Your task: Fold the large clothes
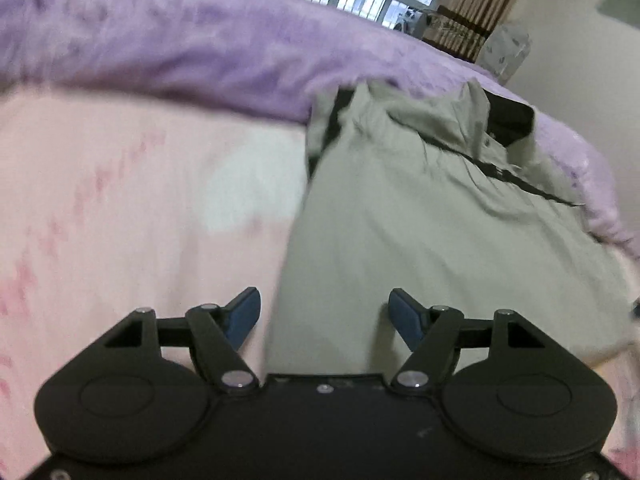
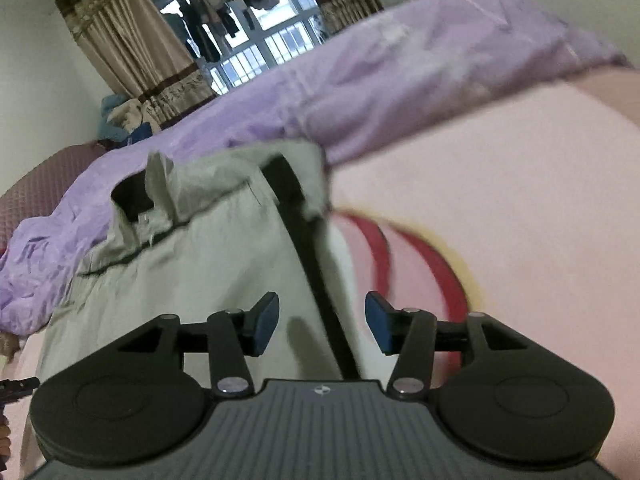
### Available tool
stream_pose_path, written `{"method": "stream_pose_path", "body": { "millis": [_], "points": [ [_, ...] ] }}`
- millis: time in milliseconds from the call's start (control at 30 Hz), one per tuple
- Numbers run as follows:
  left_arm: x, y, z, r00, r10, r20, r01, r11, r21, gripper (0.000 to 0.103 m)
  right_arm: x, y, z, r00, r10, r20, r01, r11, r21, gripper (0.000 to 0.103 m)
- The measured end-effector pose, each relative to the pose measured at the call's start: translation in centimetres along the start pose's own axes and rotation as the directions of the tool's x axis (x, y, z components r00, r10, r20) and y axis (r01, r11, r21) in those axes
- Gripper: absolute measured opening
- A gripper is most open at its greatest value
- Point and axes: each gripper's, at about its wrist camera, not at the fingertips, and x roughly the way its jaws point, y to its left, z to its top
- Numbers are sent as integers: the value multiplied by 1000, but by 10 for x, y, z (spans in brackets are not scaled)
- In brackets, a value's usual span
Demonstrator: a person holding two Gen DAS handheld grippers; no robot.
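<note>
A pale grey-green jacket (image 1: 420,216) with black trim and a black-lined collar lies flat on a pink bed sheet (image 1: 120,208), collar at the far end. My left gripper (image 1: 324,316) is open and empty, just above the jacket's near left edge. In the right wrist view the jacket (image 2: 192,272) lies left of centre with a black stripe (image 2: 316,280) along its right edge. My right gripper (image 2: 322,322) is open and empty over that stripe near the hem.
A purple blanket (image 1: 180,40) is bunched along the far side of the bed, also in the right wrist view (image 2: 400,68). The sheet (image 2: 520,200) has a red and yellow print (image 2: 448,272). Curtains (image 2: 120,48) and a barred window (image 2: 256,52) stand behind.
</note>
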Motion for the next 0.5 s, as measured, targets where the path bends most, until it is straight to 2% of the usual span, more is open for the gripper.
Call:
{"method": "stream_pose_path", "body": {
  "millis": [133,167,200,233,267,400,500],
  "points": [
    [4,-3,-7,1000,-19,20,20,998,-54,67,-1,-9,-17,998,65,-21,-63,996,61,60],
    [7,-6,-6,1000,-10,20,12,998,-59,66,4,-5,-19,997,72,-32,-70,995,71,54],
    [5,-10,-7,1000,10,20,-8,998,-63,46,7,-1,-21,997,63,-41,-59,996,74,31],
    [4,-15,-6,1000,22,18,-21,998,-52,10,8,4,-21,999,36,-38,-34,998,62,22],
    [0,-18,-3,1000,18,23,-17,999,-45,8,6,10,-20,999,15,-30,-13,999,49,3],
    [-19,-17,7,1000,10,28,-9,999,-38,8,-21,26,-13,1000,-3,20,3,1000,-15,2],
    [-2,-12,0,999,40,-25,-40,999,-24,11,-14,24,-19,999,-50,-17,49,997,-51,2]
  ]
}}
